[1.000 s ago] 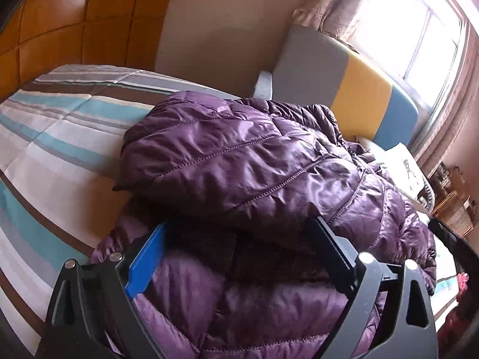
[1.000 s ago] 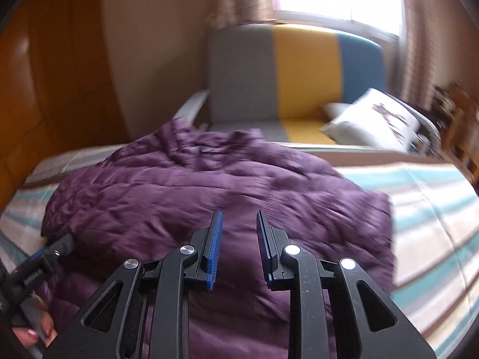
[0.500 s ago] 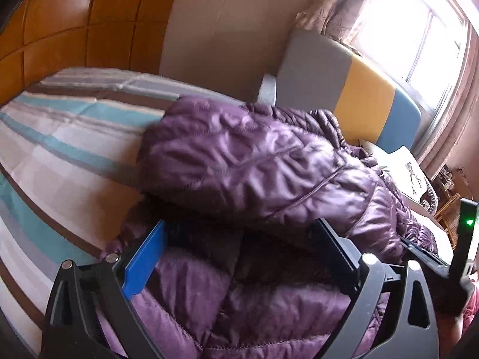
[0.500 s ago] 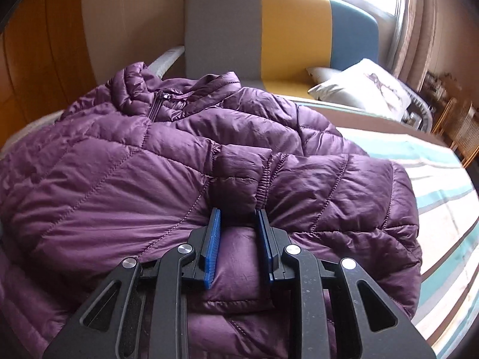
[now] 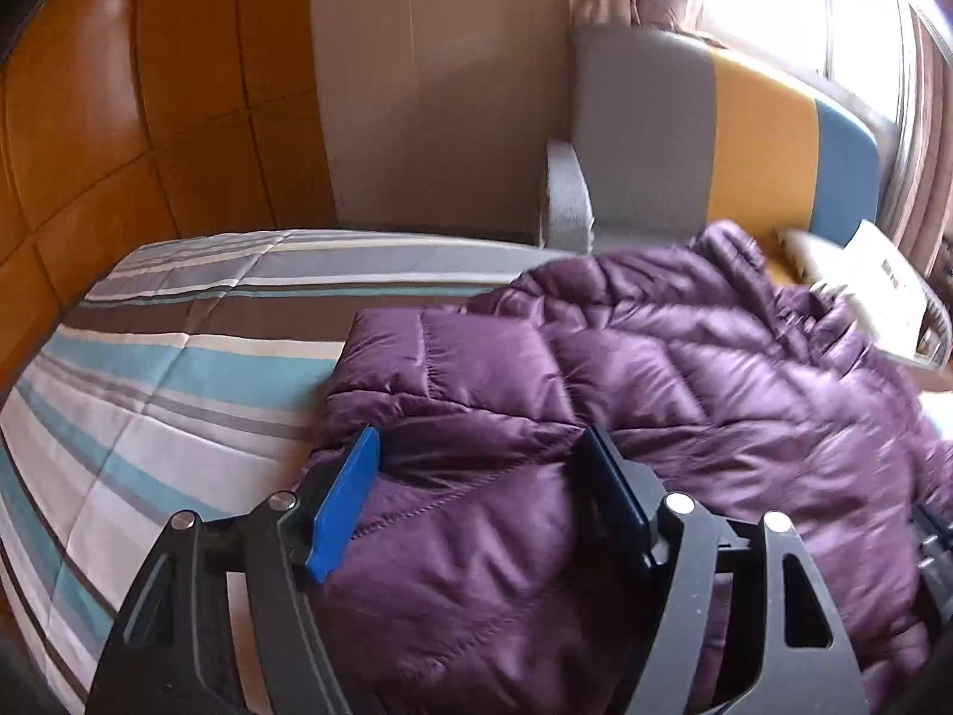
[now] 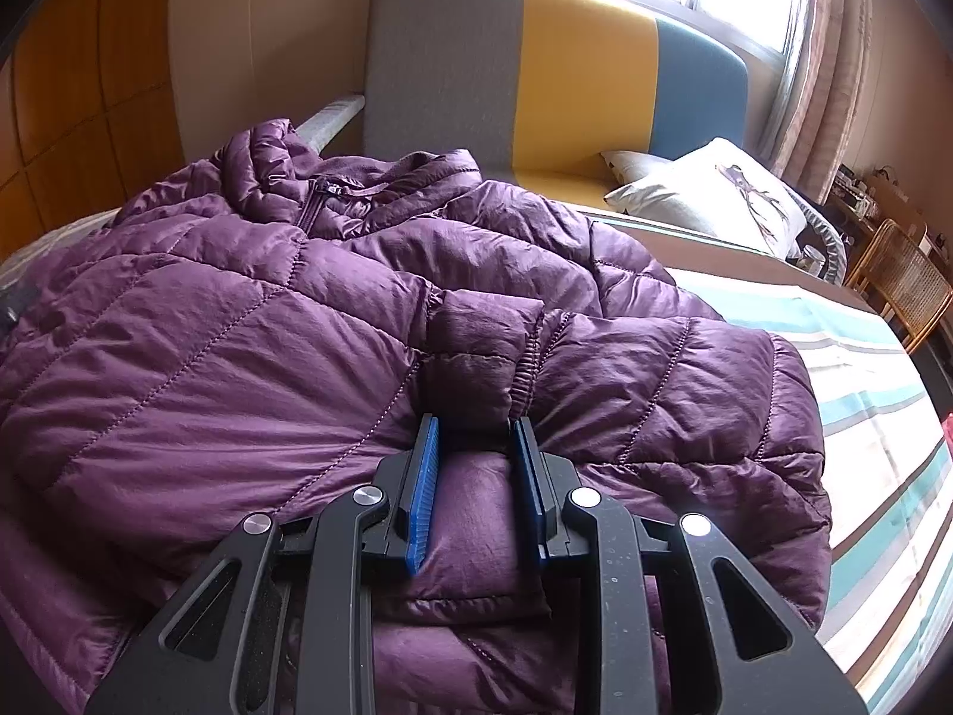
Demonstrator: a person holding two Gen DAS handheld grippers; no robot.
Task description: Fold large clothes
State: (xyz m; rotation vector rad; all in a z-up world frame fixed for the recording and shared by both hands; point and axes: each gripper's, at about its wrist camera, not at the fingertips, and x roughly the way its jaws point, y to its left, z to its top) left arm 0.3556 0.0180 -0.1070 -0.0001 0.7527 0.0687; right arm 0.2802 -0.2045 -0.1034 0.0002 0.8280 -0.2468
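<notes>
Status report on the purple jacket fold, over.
Left claw closing over jacket fabric. Right claw shut on sleeve cuff. Jacket on striped bed. Nothing blocking.

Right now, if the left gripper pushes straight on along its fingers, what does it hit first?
Most likely the purple puffer jacket: the left gripper, jaws closing, already has a fold of it between its fingers. Past that lies the striped bedspread; depth is unclear.

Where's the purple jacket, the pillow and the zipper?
jacket (image 6: 250, 357): right wrist view, quilted front panel.
pillow (image 6: 709, 196): right wrist view, white face.
zipper (image 6: 310, 211): right wrist view, dark teeth below collar.
</notes>
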